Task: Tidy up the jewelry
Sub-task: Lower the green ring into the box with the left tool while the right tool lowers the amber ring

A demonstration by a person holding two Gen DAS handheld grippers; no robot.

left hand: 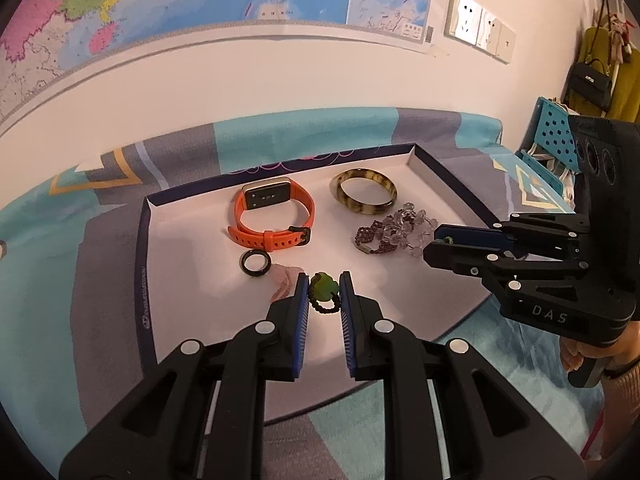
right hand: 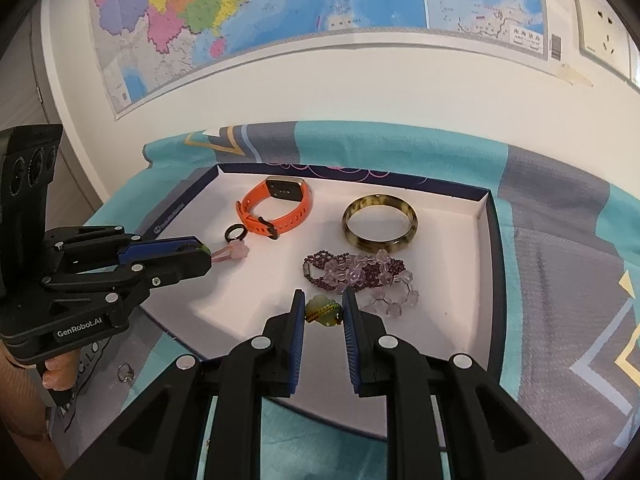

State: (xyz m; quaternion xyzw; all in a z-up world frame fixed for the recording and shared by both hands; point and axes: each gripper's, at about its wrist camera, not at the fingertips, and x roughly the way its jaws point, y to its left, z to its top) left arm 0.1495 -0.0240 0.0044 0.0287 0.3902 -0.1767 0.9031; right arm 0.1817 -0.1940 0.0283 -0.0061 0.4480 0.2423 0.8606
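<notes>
Both grippers already loaded, hovering over the white tray (left hand: 192, 304). Left gripper (left hand: 324, 292) in the lower middle of its own view, jaws closed down to a narrow gap on a green bead ring (left hand: 323, 290), dark bead loop dangling toward the camera. Right gripper (right hand: 323, 312) doing the same, lower middle of its view, jaws pinched on a green and yellow pendant (right hand: 323, 311), long side running straight across from one pad to the other. Probably both going down into the tray next, and what counts is the bare white floor right below and ahead of each set of jaws. Left one closer to the black ring (left hand: 255, 263) and pink flower charm (left hand: 285, 278), just off to the left of its tips; right one closer to the heap of purple and clear beaded bracelets (right hand: 360, 278), just above right of its tips, so might snag there. Orange watch (left hand: 272, 216) and brown mottled bangle (left hand: 363, 196) sitting further back, upper middle, well apart from both. Tray on a teal and grey patterned cloth (right hand: 560, 208) over the table, small silver ring (right hand: 125, 372) lying out on the cloth at lower left of the right view. Behind it a white wall with a big coloured map (right hand: 280, 0), power sockets (left hand: 480, 28) at upper right, bags hanging at far right.
</notes>
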